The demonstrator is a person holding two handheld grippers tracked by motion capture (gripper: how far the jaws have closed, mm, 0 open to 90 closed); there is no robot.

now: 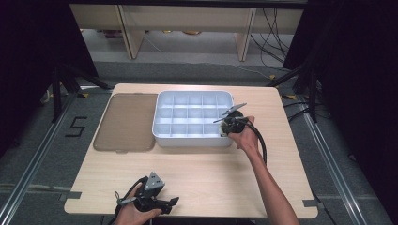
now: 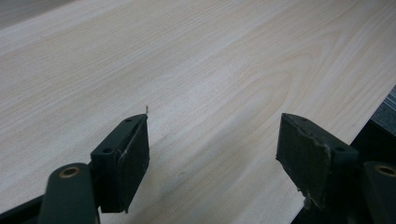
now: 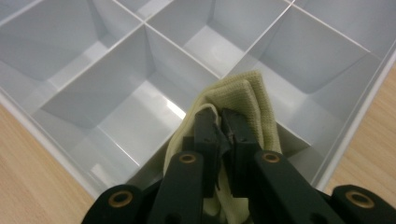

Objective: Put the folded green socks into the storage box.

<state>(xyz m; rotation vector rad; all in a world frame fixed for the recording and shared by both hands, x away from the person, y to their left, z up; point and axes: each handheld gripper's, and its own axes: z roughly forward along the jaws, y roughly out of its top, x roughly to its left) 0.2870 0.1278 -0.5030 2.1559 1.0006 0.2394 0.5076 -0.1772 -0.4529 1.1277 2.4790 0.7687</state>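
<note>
white plastic tray [image 1: 162, 105] sits at the table's [image 1: 197, 178] 12 o'clock, split by thin walls into a grid of squarish compartments, four rows as far as i can count. one pale yellow-green woven cloth [image 3: 243, 100], folded, hangs into the corner compartment at the tray's 4 o'clock, pinched between the closed jaws of the right gripper [image 3: 220, 128]. one flat brownish translucent lid [image 1: 126, 123] lies just beside the tray at its 9 o'clock. the left gripper [image 2: 212, 140] rests at the table's 7 o'clock, jaws wide apart over bare light wood.
</note>
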